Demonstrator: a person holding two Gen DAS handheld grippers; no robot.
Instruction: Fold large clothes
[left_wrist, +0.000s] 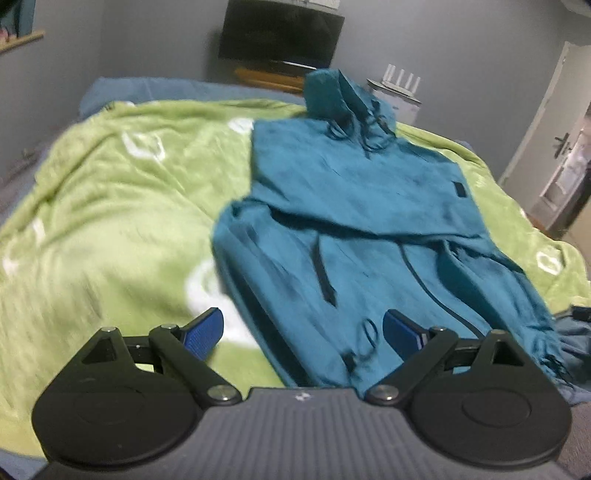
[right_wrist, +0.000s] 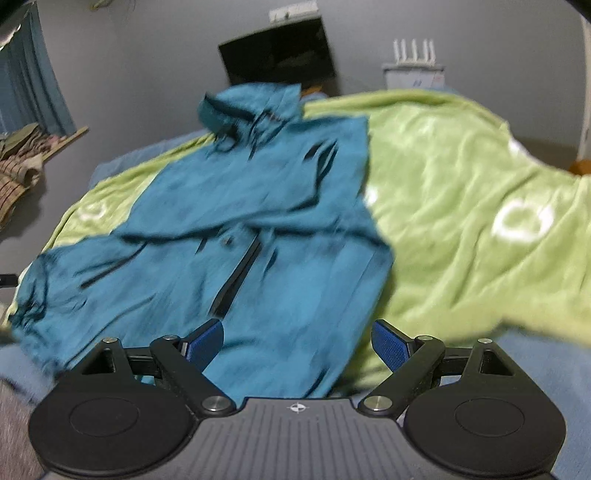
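Note:
A teal hooded jacket (left_wrist: 354, 221) lies flat on a green blanket (left_wrist: 122, 206), hood at the far end, one sleeve folded across its chest. My left gripper (left_wrist: 303, 332) is open and empty, hovering over the jacket's near hem at its left edge. In the right wrist view the same jacket (right_wrist: 236, 221) lies left of centre on the green blanket (right_wrist: 461, 192). My right gripper (right_wrist: 297, 338) is open and empty above the jacket's near right corner. Both views are motion-blurred.
A dark television (left_wrist: 280, 35) hangs on the grey wall beyond the bed. A white router (left_wrist: 400, 86) stands on a box at the back right. A door (left_wrist: 554, 162) is at the right. Blue sheet (right_wrist: 535, 369) shows at the bed's near edge.

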